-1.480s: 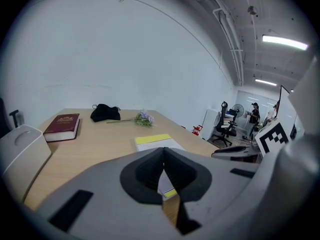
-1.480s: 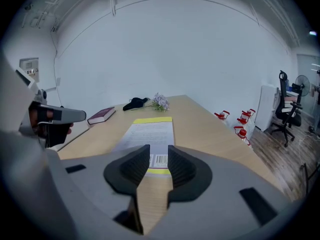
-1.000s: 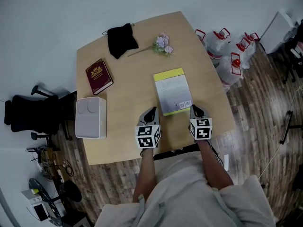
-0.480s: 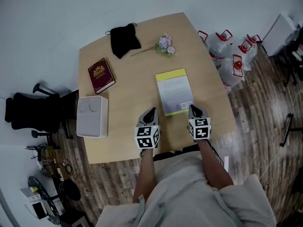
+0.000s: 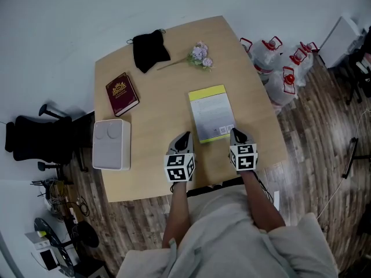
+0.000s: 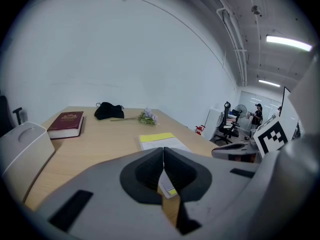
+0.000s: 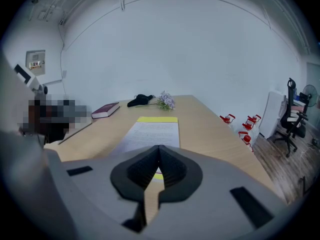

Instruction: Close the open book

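Little has moved: the right gripper [image 5: 236, 133] sits a touch closer to the near right corner of the book [image 5: 211, 112] than a second ago, while the left gripper [image 5: 184, 136] keeps its place just left of the near edge. Both claws are pressed together with nothing between them. No leaf or cover has been lifted or turned over that second, so the task looks either finished or not begun.

The table [image 5: 156, 91] fills the middle of the head view. A white box [image 5: 111, 144] sits at its left edge, and the book lies flat right of centre as one yellow-banded rectangle. A red book [image 5: 122, 92] lies at upper left, with a black cloth [image 5: 149, 49] and flowers [image 5: 200, 54] along the far edge.

Whether that rectangle is a cover or a single page is hard to tell. No spine shows, and each gripper's own jaws cover the book's near edge.
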`<state>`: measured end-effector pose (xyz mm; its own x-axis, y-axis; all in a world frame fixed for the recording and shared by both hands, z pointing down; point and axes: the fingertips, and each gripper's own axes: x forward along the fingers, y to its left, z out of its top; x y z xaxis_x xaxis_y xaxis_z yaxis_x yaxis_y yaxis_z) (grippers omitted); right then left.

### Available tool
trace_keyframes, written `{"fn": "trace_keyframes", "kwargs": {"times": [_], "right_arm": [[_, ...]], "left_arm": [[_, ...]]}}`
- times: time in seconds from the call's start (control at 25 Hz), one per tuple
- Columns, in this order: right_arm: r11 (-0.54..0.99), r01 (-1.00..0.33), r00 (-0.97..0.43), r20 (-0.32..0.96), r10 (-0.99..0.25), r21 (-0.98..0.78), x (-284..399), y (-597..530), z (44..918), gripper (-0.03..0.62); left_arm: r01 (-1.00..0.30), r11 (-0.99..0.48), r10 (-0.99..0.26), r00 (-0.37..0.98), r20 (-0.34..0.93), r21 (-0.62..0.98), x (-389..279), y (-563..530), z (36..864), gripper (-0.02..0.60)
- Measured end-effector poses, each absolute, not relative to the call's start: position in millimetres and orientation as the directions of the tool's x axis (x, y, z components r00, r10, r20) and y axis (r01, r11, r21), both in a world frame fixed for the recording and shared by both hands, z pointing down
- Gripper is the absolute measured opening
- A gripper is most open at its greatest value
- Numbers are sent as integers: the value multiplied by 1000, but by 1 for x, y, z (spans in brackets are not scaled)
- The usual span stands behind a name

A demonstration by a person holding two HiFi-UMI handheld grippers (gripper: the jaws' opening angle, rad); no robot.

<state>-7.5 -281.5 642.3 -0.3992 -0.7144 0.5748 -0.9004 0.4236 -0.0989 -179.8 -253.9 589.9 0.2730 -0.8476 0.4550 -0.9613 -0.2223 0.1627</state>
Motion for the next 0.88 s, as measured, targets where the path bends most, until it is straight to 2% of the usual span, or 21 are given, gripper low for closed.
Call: {"fn": "trace_keyframes", "kwargs": {"times": [0.88], "right_arm": [[451,-886,-426,565,-706,-105,1,-291,638,3]], "left_arm": [[-955,-246,-840,296,455,167,-163,-271,590,23]]}}
